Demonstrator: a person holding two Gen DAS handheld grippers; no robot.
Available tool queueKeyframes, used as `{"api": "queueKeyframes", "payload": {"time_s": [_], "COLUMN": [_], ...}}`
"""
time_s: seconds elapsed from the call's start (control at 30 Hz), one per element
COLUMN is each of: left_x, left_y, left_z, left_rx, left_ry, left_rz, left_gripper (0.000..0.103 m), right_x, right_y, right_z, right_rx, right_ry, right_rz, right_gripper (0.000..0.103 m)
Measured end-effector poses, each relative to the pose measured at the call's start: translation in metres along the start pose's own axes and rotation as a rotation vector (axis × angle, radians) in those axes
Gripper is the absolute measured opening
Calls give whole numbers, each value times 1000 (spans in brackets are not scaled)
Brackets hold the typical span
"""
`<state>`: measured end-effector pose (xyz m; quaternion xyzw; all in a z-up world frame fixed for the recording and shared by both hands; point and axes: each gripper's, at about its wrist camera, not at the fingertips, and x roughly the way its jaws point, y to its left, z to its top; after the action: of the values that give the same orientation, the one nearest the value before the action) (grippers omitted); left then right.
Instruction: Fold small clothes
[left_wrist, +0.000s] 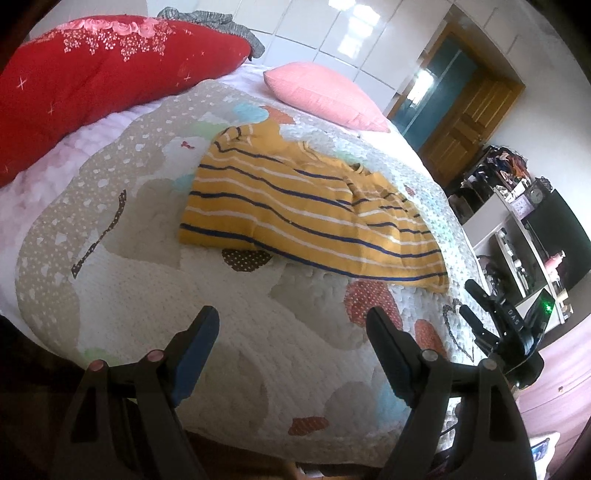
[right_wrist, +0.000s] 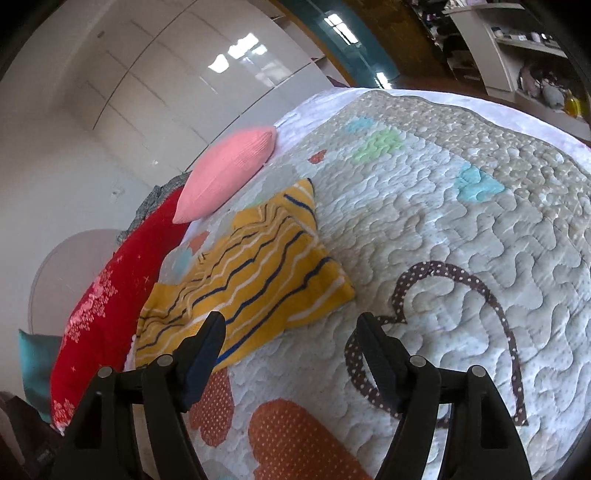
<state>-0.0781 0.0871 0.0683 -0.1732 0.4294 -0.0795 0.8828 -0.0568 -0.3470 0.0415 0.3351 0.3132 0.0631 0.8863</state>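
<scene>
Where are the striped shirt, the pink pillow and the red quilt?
striped shirt (left_wrist: 295, 218), left wrist view, middle of body.
pink pillow (left_wrist: 325, 92), left wrist view, centre of top face.
red quilt (left_wrist: 103, 81), left wrist view, middle of front side.

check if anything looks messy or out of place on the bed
Only the yellow striped garment: it lies rumpled on the quilt, its far side bunched into wrinkles rather than flat. Both the left gripper and right gripper are open and hold nothing.

Both wrist views oblique, sharing striped garment (left_wrist: 306, 210)
</scene>
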Motion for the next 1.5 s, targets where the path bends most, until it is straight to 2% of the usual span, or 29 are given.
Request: {"api": "queueKeyframes", "payload": {"time_s": [0.37, 0.73, 1.5], "left_x": [-24, -31, 15], "left_y": [-4, -7, 9], "left_z": [-10, -15, -6], "left_rx": [12, 20, -22], "left_ry": [-27, -36, 39], "left_rz": [1, -2, -26], "left_gripper": [81, 81, 81], "right_x": [-15, -20, 12], "right_y": [12, 13, 6], "right_z": [-10, -19, -28], "right_rx": [-21, -27, -53], "right_ry": [-10, -7, 57], "right_rz": [11, 3, -77], "right_gripper": [78, 79, 79]}}
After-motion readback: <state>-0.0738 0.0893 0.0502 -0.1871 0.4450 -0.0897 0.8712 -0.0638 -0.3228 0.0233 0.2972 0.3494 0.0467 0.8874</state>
